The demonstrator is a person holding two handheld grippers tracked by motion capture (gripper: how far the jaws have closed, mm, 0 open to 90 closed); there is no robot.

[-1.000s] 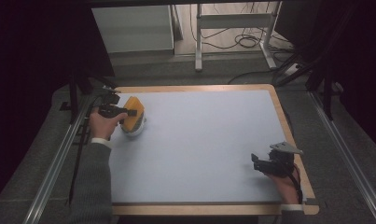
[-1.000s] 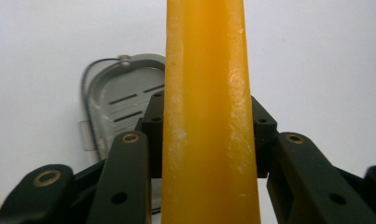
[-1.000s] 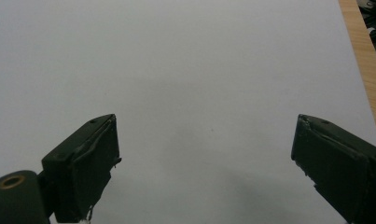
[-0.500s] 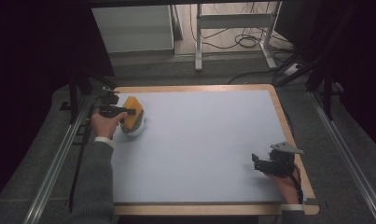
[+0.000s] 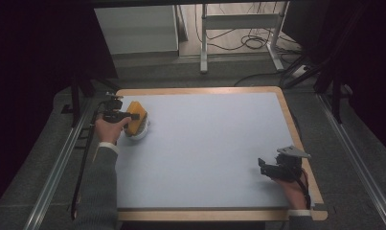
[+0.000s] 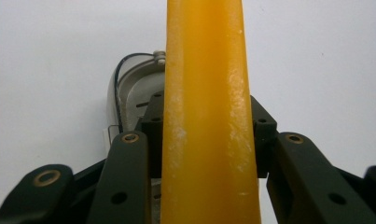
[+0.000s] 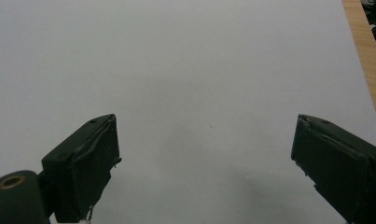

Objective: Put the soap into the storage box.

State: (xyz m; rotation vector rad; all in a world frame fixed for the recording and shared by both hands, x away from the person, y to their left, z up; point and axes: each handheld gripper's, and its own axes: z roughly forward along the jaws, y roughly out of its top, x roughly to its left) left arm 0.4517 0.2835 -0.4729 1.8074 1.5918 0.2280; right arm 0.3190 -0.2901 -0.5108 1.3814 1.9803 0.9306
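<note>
Near the counter's (image 5: 286,115) far-left corner, the left gripper (image 5: 126,116) clenched a yellow sponge (image 6: 209,112) over a steel dish (image 6: 134,91); hard pressing might tip it. The right gripper (image 7: 206,161) lay released.

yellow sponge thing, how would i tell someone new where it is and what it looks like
Start at the pale blue table and go to its far left corner, where the person's left hand holds the left gripper. The yellow sponge is clamped on edge between its jaws, over a small white and metal object. It is the only bright yellow thing on the table.
</note>
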